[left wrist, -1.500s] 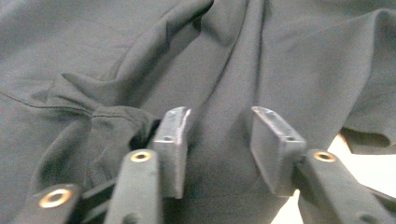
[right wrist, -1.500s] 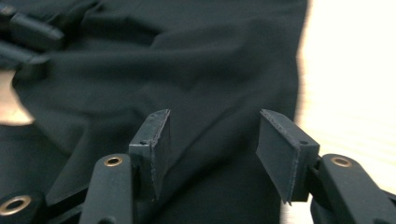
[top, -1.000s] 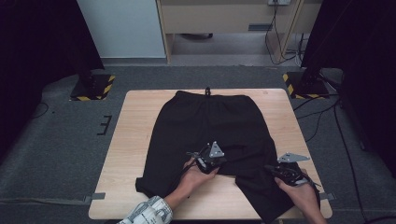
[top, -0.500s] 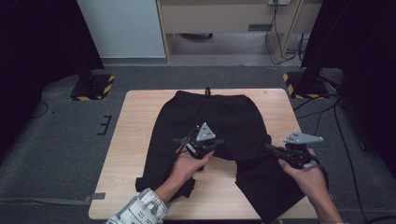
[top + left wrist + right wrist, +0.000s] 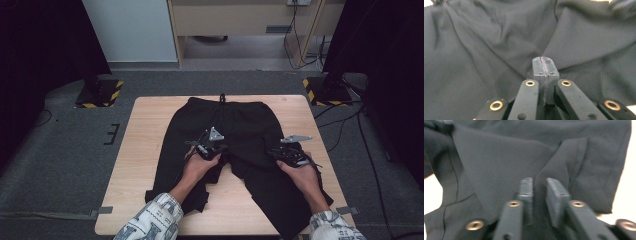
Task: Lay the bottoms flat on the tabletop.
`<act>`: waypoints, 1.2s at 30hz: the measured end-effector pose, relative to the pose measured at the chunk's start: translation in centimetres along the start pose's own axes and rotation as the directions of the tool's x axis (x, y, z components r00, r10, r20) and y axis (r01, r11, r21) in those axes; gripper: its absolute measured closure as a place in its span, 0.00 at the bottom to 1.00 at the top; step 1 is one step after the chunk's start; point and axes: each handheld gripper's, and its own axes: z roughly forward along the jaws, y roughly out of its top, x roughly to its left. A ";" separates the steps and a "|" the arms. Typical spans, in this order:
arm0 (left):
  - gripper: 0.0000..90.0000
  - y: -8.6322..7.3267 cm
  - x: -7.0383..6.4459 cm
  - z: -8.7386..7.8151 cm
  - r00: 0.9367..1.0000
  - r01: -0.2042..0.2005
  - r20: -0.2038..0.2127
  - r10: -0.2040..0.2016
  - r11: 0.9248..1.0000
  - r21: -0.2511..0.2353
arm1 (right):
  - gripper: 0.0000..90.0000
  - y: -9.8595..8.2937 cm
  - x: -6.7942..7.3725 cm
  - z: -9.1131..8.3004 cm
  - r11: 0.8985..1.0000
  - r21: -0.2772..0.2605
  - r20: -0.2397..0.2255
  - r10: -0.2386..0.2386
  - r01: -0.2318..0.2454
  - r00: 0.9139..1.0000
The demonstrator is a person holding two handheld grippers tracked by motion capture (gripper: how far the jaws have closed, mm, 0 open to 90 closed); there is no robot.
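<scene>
Black trousers (image 5: pixel 235 122) lie flat on the wooden table (image 5: pixel 145 150), waistband at the far edge, legs toward the person. My left gripper (image 5: pixel 204 149) sits over the crotch area; in the left gripper view its jaws (image 5: pixel 544 62) are pressed together, with folds of the trousers (image 5: pixel 486 50) running into their tip. My right gripper (image 5: pixel 287 152) is over the right leg. In the right gripper view a raised ridge of black cloth (image 5: pixel 499 157) stands between its nearly closed jaws (image 5: pixel 539 185). The left leg's hem (image 5: pixel 175 197) is bunched near the sleeve.
Bare wood (image 5: pixel 629 195) borders the trousers on both sides. Beyond the table, yellow-and-black striped stand bases (image 5: pixel 97 94) (image 5: pixel 325 90) rest on grey carpet. A pale cabinet (image 5: pixel 240 20) and cables (image 5: pixel 350 125) are at the back and right.
Both grippers have moved away from the person toward the waistband, drawing leg cloth with them. The right gripper travelled farther, from the table's near right corner to mid-table.
</scene>
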 end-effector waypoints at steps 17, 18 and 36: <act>0.98 -1.7 -0.1 0.3 1.000 0.015 0.022 -0.015 1.000 -0.010 | 0.58 -8.5 -1.8 -5.1 0.999 0.037 0.096 0.018 -0.021 0.995; 0.98 -1.7 -0.2 0.2 1.000 0.011 0.024 -0.011 1.000 -0.014 | 0.60 -8.6 -1.9 -5.1 1.000 0.025 0.096 0.014 -0.017 0.995; 0.96 -0.8 -4.7 -0.5 0.990 -0.092 0.110 0.093 0.996 -0.010 | 0.97 -13.1 0.5 -10.6 0.995 0.097 0.035 -0.009 0.005 0.999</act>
